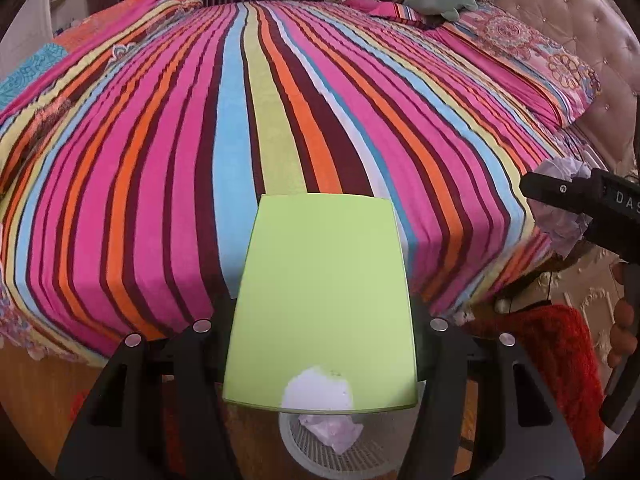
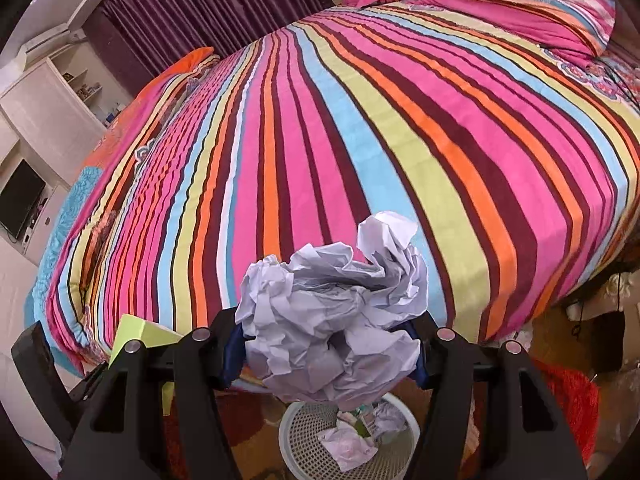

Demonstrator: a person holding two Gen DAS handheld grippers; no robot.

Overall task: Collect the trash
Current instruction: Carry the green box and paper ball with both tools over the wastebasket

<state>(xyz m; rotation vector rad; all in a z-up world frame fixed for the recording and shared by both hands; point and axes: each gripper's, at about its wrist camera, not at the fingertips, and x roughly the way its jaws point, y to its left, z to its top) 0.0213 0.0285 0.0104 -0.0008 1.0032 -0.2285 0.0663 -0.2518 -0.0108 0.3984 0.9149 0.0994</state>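
Observation:
My left gripper (image 1: 322, 312) is shut on a flat light-green carton (image 1: 320, 280) that has a white torn patch near its lower edge. Straight below it on the floor stands a white mesh waste basket (image 1: 296, 448) with crumpled paper (image 1: 332, 432) inside. My right gripper (image 2: 328, 344) is shut on a big ball of crumpled white paper (image 2: 332, 320), which hangs just above the same basket (image 2: 296, 440); several scraps (image 2: 352, 440) lie in it. The left wrist view shows the right gripper (image 1: 560, 200) at the right edge. The green carton (image 2: 140, 336) peeks in at the right wrist view's lower left.
A wide bed with a striped cover (image 1: 280, 120) fills the space ahead, its edge close behind the basket. Pillows (image 1: 520, 48) and a tufted headboard (image 1: 580, 20) lie at the right. A red shaggy rug (image 1: 560, 360) is right of the basket. Cabinets and a dark screen (image 2: 20, 200) stand far left.

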